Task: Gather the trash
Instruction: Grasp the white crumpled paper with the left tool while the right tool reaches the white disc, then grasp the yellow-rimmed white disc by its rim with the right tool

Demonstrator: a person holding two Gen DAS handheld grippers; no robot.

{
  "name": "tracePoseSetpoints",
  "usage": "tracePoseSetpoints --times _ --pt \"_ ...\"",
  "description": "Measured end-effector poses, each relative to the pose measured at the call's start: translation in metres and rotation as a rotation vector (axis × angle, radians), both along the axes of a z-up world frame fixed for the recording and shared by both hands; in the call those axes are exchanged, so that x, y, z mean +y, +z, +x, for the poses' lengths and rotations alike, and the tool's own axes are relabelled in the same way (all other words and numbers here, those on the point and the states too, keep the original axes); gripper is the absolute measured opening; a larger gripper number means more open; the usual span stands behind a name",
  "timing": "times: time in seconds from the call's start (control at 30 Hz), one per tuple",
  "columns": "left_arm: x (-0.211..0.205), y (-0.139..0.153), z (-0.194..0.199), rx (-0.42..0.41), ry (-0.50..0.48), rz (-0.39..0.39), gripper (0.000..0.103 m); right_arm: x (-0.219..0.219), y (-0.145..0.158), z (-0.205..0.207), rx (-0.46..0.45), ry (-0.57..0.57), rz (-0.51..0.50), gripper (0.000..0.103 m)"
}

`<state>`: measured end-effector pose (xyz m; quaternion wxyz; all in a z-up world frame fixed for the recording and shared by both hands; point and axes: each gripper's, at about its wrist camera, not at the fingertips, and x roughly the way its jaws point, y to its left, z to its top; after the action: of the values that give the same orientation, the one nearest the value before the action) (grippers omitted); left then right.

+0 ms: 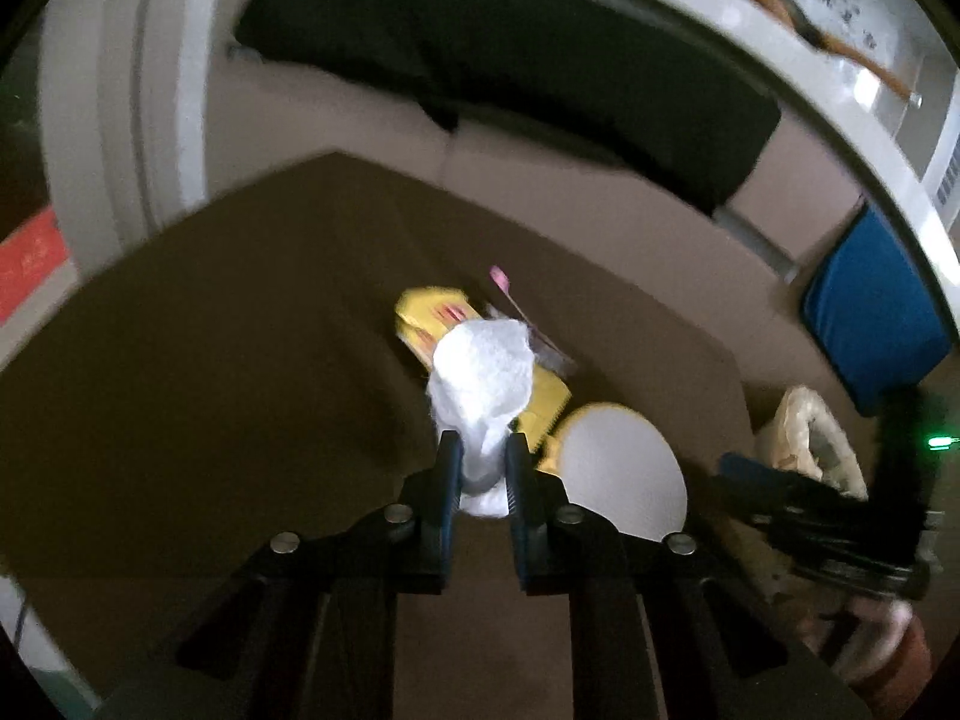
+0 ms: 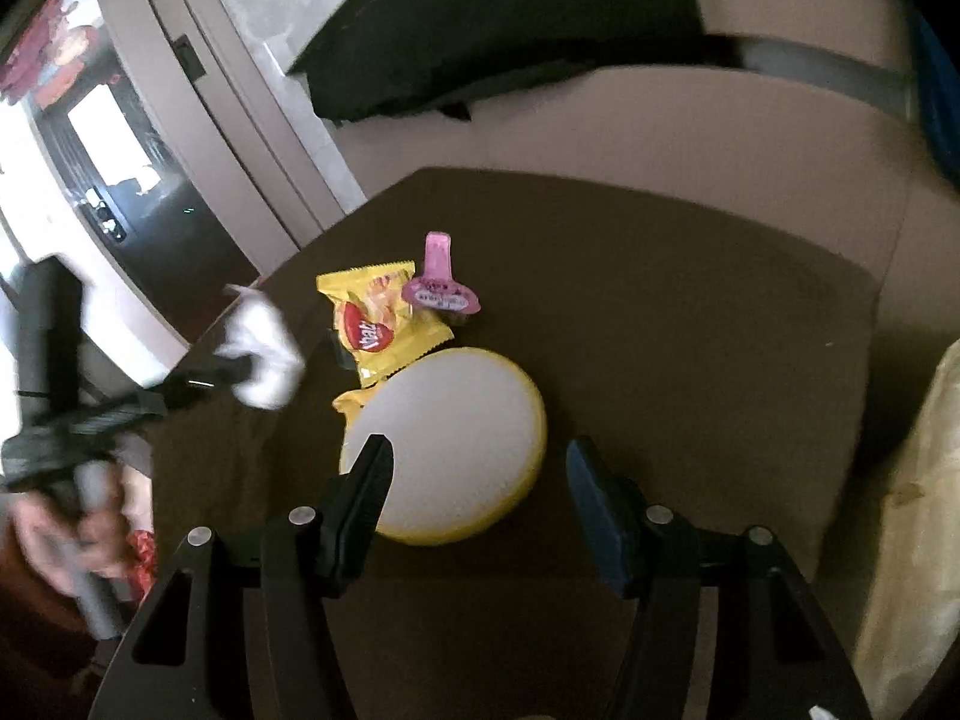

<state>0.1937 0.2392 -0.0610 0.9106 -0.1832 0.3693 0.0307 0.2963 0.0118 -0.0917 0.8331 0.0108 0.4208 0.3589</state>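
Holding crumpled tissue (image 1: 480, 384) clenched in left hand-held gripper (image 1: 483, 468); right hand-held gripper (image 2: 477, 480) released, hovering over round yellow lid (image 2: 450, 444), snack wrapper (image 2: 378, 318) just beyond. Next: likely dropping tissue in bag (image 1: 810, 438), grabbing lid.

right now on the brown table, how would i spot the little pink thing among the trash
Start at the dark brown table and find the big round yellow-rimmed lid near its front. Just behind it lies a yellow snack wrapper, and the small pink jelly cup sits at that wrapper's far right corner. It is the only pink item, with a round printed foil top and a tab sticking up.
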Motion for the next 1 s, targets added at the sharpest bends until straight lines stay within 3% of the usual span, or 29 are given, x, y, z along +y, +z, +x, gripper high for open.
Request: tracePoseSetpoints --times 0.23,0.27,0.3,0.4,0.7,1.0 --pt "0.028 0.046 -0.058 -0.049 0.048 0.046 0.015 0.024 -0.025 0.016 0.043 -0.063 -0.017 0.057" --pt "0.03 0.051 -0.065 -0.059 0.055 0.055 0.015 0.03 -0.025 0.012 0.024 -0.052 -0.04 0.051" --pt "0.033 0.056 -0.071 -0.068 0.06 0.059 0.015 0.034 -0.026 0.009 0.011 -0.045 -0.062 0.03" --pt "0.029 0.068 -0.08 -0.088 0.06 0.068 0.015 0.039 -0.015 -0.002 -0.01 -0.023 -0.07 0.015" --pt "0.005 0.088 -0.087 -0.163 -0.014 0.07 0.015 -0.004 0.048 -0.025 -0.118 -0.021 -0.006 0.012" --pt "-0.014 0.037 -0.062 -0.059 -0.1 0.021 0.015 -0.023 0.026 -0.032 -0.058 -0.009 0.014 0.013"
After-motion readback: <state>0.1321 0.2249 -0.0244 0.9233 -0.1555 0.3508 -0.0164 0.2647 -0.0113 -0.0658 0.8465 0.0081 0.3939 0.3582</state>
